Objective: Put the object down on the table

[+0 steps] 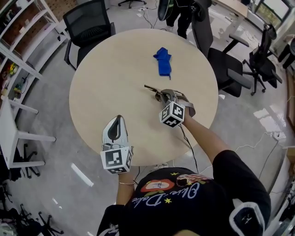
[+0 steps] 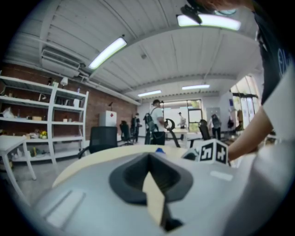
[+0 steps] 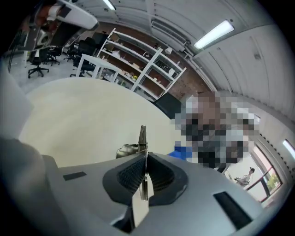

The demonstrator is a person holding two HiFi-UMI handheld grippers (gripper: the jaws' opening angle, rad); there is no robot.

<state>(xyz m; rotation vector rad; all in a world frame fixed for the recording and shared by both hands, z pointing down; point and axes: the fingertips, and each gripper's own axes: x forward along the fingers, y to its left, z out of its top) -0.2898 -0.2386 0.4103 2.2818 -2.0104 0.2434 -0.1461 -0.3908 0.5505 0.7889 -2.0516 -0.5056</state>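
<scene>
My right gripper [image 1: 167, 95] is over the right-middle of the round beige table [image 1: 106, 73], shut on a thin metal tool [image 1: 155, 90] that sticks out toward the table's centre. In the right gripper view the tool's flat strip [image 3: 143, 136] stands up between the shut jaws of the right gripper [image 3: 144, 154], with a rounded metal part to its left. Whether the tool touches the tabletop I cannot tell. My left gripper [image 1: 118, 119] hangs over the table's near edge, shut and empty. The left gripper view shows the left gripper [image 2: 150, 159] with its jaws together.
A blue object [image 1: 162, 61] lies on the far part of the table beyond the tool. Black office chairs stand at the back left [image 1: 87, 23] and right [image 1: 221, 60]. White shelving [image 1: 18, 55] lines the left side. A person [image 1: 179, 14] stands beyond the table.
</scene>
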